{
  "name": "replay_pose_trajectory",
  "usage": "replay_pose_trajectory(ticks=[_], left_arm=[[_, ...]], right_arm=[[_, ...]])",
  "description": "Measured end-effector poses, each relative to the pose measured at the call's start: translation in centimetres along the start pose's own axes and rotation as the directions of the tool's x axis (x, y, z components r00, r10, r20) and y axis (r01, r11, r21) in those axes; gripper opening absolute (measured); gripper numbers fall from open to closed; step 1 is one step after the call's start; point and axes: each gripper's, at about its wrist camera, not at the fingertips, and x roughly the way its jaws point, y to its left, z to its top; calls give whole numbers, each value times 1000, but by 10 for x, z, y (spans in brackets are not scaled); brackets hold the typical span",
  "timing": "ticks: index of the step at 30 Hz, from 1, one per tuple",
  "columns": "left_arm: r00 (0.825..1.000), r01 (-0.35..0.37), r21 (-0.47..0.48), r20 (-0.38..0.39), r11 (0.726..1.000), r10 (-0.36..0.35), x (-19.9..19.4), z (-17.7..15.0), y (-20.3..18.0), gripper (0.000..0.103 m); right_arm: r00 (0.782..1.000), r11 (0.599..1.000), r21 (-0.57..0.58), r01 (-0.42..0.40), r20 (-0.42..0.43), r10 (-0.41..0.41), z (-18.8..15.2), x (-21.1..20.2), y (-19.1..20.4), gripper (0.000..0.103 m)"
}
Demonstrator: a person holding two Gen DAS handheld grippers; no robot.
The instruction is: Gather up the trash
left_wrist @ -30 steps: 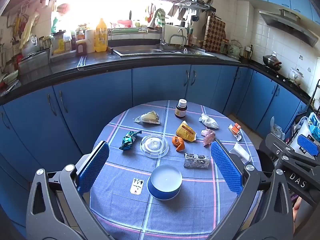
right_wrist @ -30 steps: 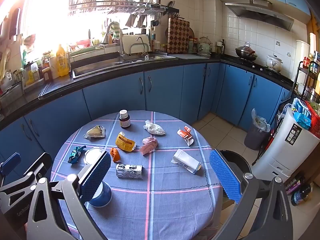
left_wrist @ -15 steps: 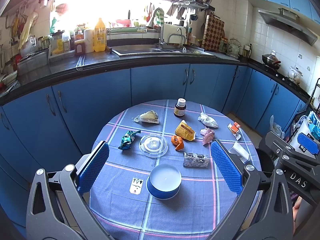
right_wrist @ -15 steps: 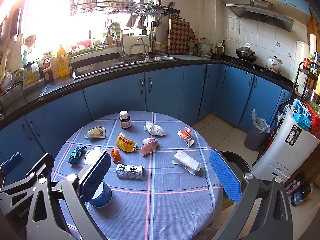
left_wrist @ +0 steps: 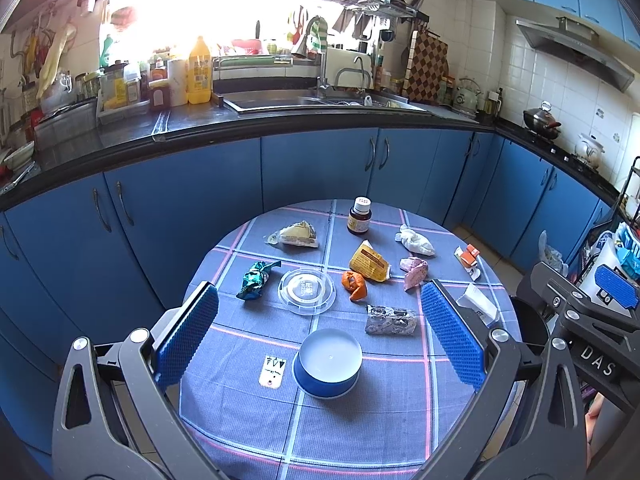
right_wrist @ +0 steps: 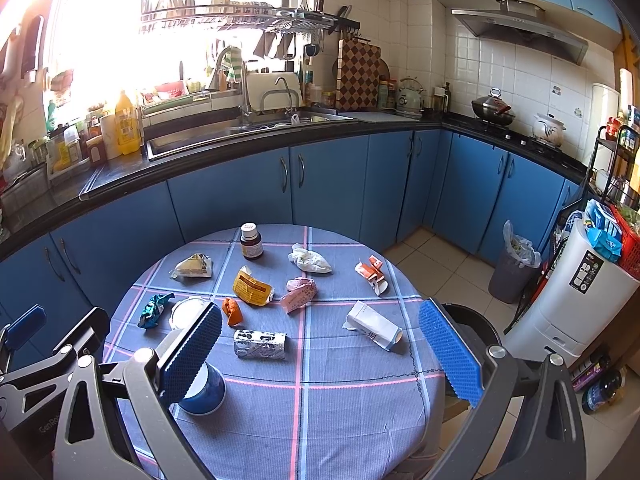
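Trash lies scattered on the round table (left_wrist: 360, 432) with its blue plaid cloth: a teal wrapper (left_wrist: 256, 280), a clear plastic lid (left_wrist: 306, 290), an orange scrap (left_wrist: 354, 285), a yellow packet (left_wrist: 370, 266), a pink wrapper (left_wrist: 414, 272), a silver wrapper (left_wrist: 390, 320) and a white carton (right_wrist: 374, 326). My left gripper (left_wrist: 319, 288) hovers open over the near left side, above a blue bowl (left_wrist: 328, 364). To its right my right gripper (right_wrist: 320, 308) is open too, over the near side, with nothing between its fingers.
At the table's far side stand a brown bottle (left_wrist: 360, 216), a wrapped sandwich wedge (left_wrist: 296, 236) and a crumpled white bag (left_wrist: 414, 240). A black bin (right_wrist: 468, 320) sits against the table's right edge. A grey lined bin (right_wrist: 514, 268) stands by the blue cabinets.
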Motion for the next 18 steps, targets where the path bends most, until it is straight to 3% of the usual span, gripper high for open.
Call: replay_pose_trajectory(ticks=[18], left_arm=[[1000, 2, -1, -2, 1000, -2, 1, 1, 1, 100]], right_arm=[[1000, 1000, 0, 0, 2, 0, -1, 1, 0, 96]])
